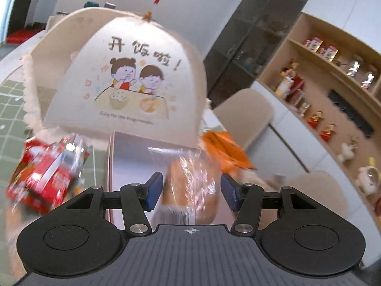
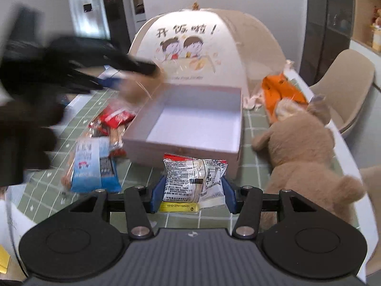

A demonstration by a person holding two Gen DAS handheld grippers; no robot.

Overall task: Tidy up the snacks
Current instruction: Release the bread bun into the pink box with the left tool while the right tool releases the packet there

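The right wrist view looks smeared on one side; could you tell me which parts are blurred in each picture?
Right wrist view: the left gripper is a dark motion smear, while the white box stays sharp. Left wrist view: the red snack packs are streaked, and straight shelves bow from fisheye.

- One open white box [image 2: 190,119] sitting on the table [image 2: 42,190].
- Two plush toys lying at right: one brown [image 2: 302,147], one orange [image 2: 283,90].
- One domed food cover [image 2: 202,47] standing behind.
- Four snack packets showing: one white [image 2: 194,183], one blue [image 2: 95,166], one red [image 2: 114,116], one clear-wrapped [image 1: 190,186].
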